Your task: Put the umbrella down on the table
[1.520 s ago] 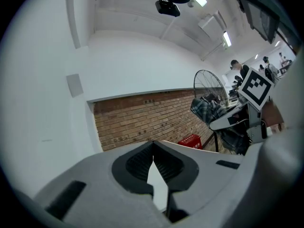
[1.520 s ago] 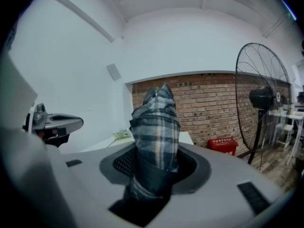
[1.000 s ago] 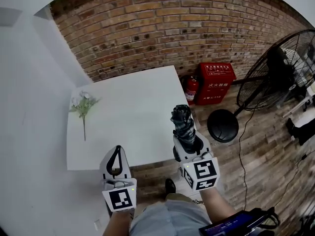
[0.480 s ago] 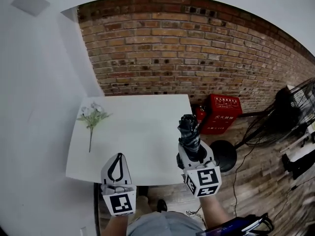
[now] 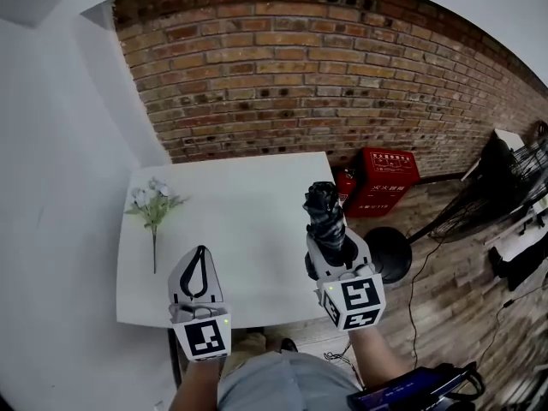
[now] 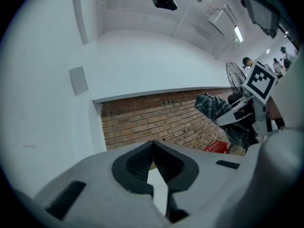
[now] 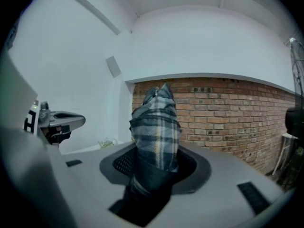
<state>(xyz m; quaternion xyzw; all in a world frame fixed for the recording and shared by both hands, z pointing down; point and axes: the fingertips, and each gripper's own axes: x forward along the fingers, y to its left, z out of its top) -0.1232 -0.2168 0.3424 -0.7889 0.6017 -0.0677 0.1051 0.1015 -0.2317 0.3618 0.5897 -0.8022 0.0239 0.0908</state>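
Observation:
A folded dark plaid umbrella (image 5: pixel 324 214) sticks out forward from my right gripper (image 5: pixel 332 247), whose jaws are shut on its lower end. It hangs over the right part of the white table (image 5: pixel 244 221), near the front edge. In the right gripper view the umbrella (image 7: pixel 155 127) fills the middle between the jaws of the right gripper (image 7: pixel 154 170). My left gripper (image 5: pixel 201 252) is over the table's near left edge, its tips together with nothing between them. The left gripper view shows those tips (image 6: pixel 153 145) meeting, with the umbrella (image 6: pixel 213 106) off to the right.
A sprig of artificial flowers (image 5: pixel 152 205) lies at the table's left. A brick wall (image 5: pixel 291 84) runs behind the table. A red fire-equipment box (image 5: pixel 387 178) and a floor fan's round base (image 5: pixel 390 251) stand right of the table on the wooden floor.
Both grippers have moved forward from short of the table to over its near edge. The umbrella has stayed in the right gripper and now sits over the tabletop.

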